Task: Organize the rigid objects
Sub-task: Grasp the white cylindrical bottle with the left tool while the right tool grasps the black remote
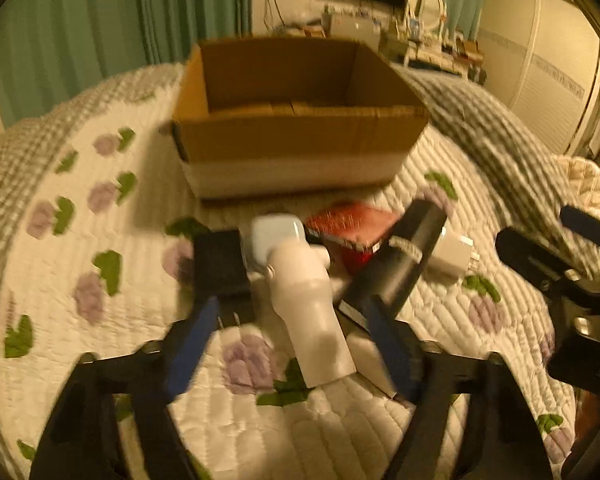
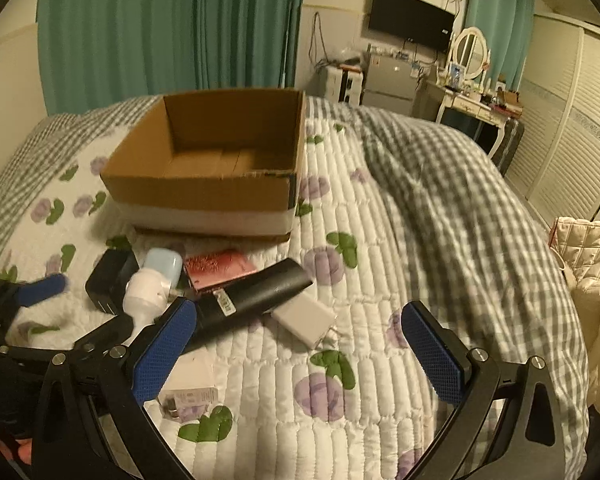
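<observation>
A white handheld device with a pale blue head point(image 1: 300, 280) lies on the quilt between the blue pads of my open left gripper point(image 1: 292, 332); the pads stand apart from it. Around it lie a black adapter point(image 1: 220, 264), a red box point(image 1: 352, 228), a long black cylinder point(image 1: 400, 264) and a white charger point(image 1: 452, 256). An open cardboard box point(image 1: 296, 136) stands behind them. My right gripper point(image 2: 300, 344) is open and empty over the quilt, to the right of the pile; the cylinder point(image 2: 256, 292), charger point(image 2: 304, 316) and cardboard box point(image 2: 204, 196) show in its view.
The bed has a white floral quilt point(image 2: 340, 400) and a grey checked blanket point(image 2: 440, 184) on the right. A small white packet point(image 2: 188, 396) lies near the right gripper's left finger. A cream jacket point(image 2: 592, 280) hangs at the right edge. Dresser and wardrobe stand behind.
</observation>
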The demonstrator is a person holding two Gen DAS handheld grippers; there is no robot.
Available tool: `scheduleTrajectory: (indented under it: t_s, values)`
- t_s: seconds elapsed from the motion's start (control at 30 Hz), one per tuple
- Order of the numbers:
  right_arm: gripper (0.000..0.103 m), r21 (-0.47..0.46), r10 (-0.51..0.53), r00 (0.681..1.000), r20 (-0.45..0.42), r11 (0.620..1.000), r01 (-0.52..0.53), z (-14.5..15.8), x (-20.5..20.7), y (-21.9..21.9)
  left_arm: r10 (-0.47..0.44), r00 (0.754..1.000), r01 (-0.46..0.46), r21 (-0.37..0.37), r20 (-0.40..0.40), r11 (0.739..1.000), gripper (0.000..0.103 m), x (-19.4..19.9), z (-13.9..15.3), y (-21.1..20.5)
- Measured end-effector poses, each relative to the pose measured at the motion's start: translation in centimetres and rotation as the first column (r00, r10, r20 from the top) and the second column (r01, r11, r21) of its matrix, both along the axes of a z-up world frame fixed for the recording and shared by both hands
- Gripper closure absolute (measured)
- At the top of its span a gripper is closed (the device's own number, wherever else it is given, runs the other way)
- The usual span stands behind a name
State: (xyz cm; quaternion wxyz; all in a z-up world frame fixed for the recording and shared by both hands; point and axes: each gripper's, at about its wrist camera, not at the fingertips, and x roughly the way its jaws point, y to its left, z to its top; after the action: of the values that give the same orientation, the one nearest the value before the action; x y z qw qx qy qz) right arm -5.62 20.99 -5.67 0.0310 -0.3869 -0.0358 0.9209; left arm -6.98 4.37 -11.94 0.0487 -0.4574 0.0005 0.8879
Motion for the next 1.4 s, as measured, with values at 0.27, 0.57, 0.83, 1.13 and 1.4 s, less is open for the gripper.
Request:
scheduleTrajectory:
  t_s: [0.27,0.57,0.83,1.13,1.4]
  values:
    - [0.0,0.027,0.026,0.999,0.027,0.999,-0.027,-0.7,-0.2,-1.1,-0.073,0.993,0.066,0.078,0.088,0.995,0.053,-2.5,-1.6,0.3]
    - [0.0,0.024,0.026,0.997,0.066,0.999,-0.028,-1.5,-0.5,-1.1,-0.072,0.995,0.065,0.106,0.066,0.992,0.103,-2.2,-0.5,-1.0]
    - [0.0,-0.005,-0.004,0.996,0.088,1.0,0.004,-1.5,-0.9,-0.7,-0.099,0.987,0.082,0.136,0.124,0.987,0.072,-2.9,-1.3,-0.9]
    - [0.0,-0.018,-0.009,0.994,0.105,1.0,0.011,-2.0,-1.2,-0.4,-0.094,0.971,0.053,0.186,0.22,0.981,0.065,-5.6,-3.8,-0.8]
    - [0.0,-0.051,-0.014,0.988,0.153,0.998,0.022,-3.0,-2.6,-0.1,-0.039,0.998,0.032,0.149,0.045,0.988,0.081,-2.5,1.1,-2.7]
